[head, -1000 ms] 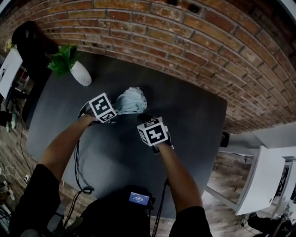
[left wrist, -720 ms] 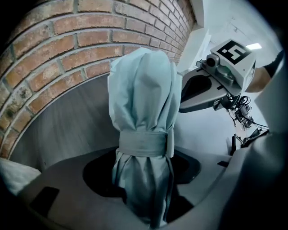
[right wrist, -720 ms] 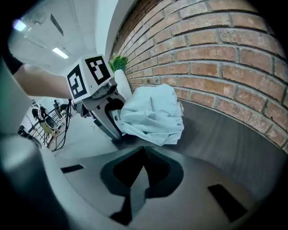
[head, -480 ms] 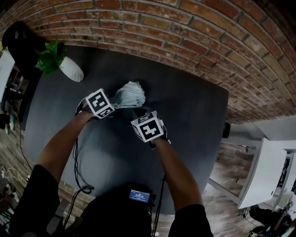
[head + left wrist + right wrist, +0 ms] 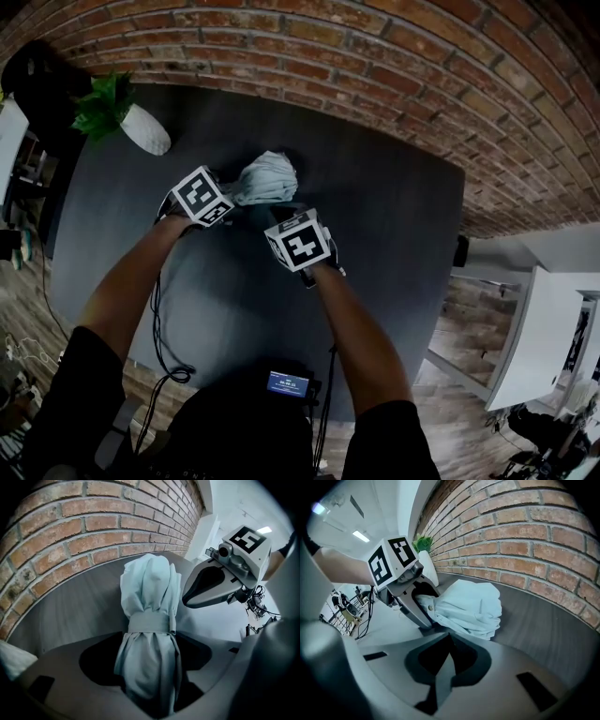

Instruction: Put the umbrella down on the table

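Note:
A folded pale blue umbrella (image 5: 267,178), bound by its strap, lies on the dark table (image 5: 394,216) near the brick wall. My left gripper (image 5: 230,195) reaches it from the left. In the left gripper view the umbrella (image 5: 150,620) runs between the jaws of that gripper (image 5: 150,672). The jaws have just been opening, and dark gaps show on both sides of the cloth. My right gripper (image 5: 286,216) hovers just in front of the umbrella (image 5: 468,606). Its jaws (image 5: 440,667) are shut and hold nothing.
A green plant in a white pot (image 5: 141,127) stands at the table's far left corner. The brick wall (image 5: 375,56) runs along the far edge. Cables (image 5: 159,347) hang off the near edge by a small lit device (image 5: 289,382).
The left gripper and the umbrella have settled slightly lower toward the table. The right gripper has kept its place beside them.

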A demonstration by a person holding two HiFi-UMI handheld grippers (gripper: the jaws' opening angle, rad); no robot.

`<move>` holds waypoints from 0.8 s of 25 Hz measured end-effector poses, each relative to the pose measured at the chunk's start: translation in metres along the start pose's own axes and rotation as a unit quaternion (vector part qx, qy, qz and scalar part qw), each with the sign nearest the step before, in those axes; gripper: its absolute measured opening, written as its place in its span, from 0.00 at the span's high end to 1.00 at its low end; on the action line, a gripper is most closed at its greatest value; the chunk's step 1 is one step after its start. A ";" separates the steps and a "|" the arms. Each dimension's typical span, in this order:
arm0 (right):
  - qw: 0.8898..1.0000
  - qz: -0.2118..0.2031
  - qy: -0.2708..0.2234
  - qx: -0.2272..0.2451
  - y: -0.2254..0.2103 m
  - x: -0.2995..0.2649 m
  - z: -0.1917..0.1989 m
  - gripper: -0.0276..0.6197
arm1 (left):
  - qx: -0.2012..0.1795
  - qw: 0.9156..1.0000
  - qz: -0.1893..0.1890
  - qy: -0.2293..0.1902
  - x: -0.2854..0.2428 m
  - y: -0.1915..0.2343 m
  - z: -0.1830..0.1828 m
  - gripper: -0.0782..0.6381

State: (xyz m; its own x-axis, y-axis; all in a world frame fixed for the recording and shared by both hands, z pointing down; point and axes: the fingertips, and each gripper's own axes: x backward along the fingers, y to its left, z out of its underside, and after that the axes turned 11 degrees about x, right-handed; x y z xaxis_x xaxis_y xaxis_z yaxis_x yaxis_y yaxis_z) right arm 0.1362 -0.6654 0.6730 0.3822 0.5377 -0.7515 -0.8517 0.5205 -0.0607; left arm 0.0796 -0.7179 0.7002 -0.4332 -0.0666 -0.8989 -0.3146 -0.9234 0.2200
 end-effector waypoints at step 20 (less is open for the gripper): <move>0.999 0.015 0.015 0.027 0.058 0.050 -0.019 0.94 | 0.076 0.983 0.035 -0.162 0.130 -0.042 0.018 0.62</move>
State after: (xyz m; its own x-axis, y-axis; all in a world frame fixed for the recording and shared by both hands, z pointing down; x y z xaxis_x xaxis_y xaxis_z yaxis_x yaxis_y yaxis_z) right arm 0.0994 -0.6214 0.6194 0.3453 0.5344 -0.7715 -0.8417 0.5400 -0.0027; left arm 0.0215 -0.6805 0.5812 -0.6966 0.0193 -0.7172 -0.3867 -0.8521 0.3527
